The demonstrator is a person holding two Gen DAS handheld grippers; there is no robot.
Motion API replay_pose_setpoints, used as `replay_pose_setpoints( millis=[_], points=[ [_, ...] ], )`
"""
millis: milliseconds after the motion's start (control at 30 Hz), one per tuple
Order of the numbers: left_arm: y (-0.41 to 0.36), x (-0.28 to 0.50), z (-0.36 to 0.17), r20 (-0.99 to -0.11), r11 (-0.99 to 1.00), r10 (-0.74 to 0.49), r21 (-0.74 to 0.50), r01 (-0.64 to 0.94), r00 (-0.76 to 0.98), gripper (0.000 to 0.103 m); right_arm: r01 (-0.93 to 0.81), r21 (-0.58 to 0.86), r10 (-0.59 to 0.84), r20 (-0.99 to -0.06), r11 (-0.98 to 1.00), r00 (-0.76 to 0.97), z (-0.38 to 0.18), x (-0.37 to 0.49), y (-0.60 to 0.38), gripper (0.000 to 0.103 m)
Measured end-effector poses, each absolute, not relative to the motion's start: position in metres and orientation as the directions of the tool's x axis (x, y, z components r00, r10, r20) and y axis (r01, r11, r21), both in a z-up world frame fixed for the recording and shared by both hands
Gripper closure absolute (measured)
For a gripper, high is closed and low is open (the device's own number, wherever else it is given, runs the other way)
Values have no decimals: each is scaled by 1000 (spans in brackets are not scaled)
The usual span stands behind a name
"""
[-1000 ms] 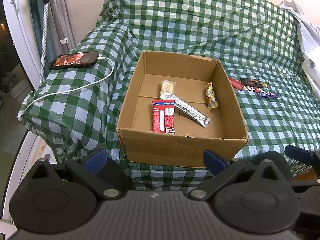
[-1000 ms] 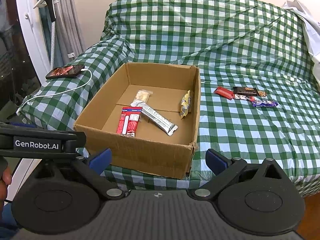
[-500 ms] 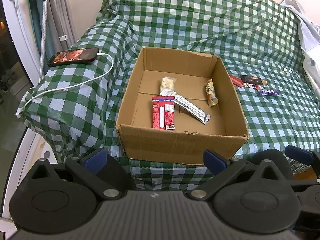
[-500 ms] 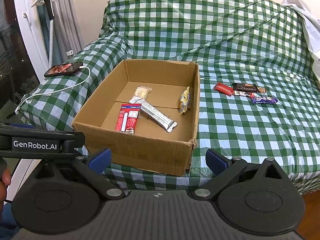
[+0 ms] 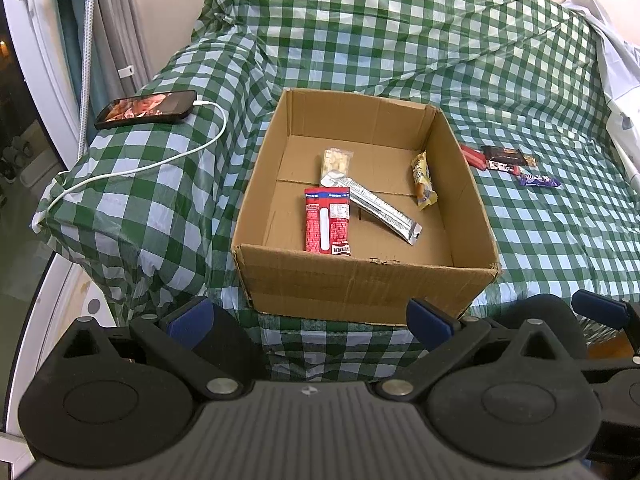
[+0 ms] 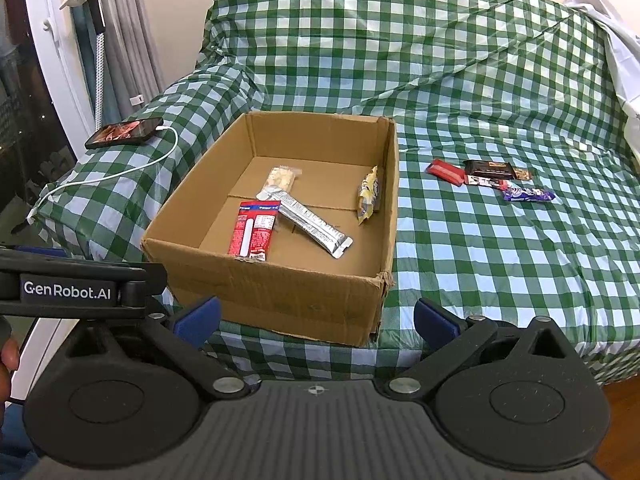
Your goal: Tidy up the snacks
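The four loose snack bars (image 6: 490,180) are lying in a small cluster on the bed (image 6: 480,264), ahead and to the right of the right gripper (image 6: 316,318), well apart from it. Its jaws are standing wide and empty. I think it is best going down on one bar at the cluster's edge. The cardboard box (image 6: 280,296) just ahead is holding a red packet (image 6: 254,230), a silver bar (image 6: 310,222), a pale pouch (image 6: 282,178) and a yellow wrapper (image 6: 369,196). The left gripper (image 5: 310,318) is also waiting wide and empty.
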State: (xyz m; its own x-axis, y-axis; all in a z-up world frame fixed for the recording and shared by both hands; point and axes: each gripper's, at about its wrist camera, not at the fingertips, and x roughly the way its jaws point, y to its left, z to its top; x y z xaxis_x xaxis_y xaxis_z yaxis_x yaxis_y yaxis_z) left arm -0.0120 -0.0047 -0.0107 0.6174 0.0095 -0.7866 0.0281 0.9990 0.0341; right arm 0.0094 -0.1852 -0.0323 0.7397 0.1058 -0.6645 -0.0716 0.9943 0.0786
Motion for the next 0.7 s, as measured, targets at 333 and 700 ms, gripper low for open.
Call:
replay_pose_setpoints(
  millis=[333, 700],
  points=[
    [-5, -11, -11, -790, 999, 10, 35, 30, 613, 0, -69, 80, 105, -668, 994, 736, -34, 10, -186, 1],
    [-6, -11, -12, -793, 999, 7, 36, 35, 610, 0, -56, 91, 103, -680, 994, 726, -36, 11, -189, 1]
  ],
)
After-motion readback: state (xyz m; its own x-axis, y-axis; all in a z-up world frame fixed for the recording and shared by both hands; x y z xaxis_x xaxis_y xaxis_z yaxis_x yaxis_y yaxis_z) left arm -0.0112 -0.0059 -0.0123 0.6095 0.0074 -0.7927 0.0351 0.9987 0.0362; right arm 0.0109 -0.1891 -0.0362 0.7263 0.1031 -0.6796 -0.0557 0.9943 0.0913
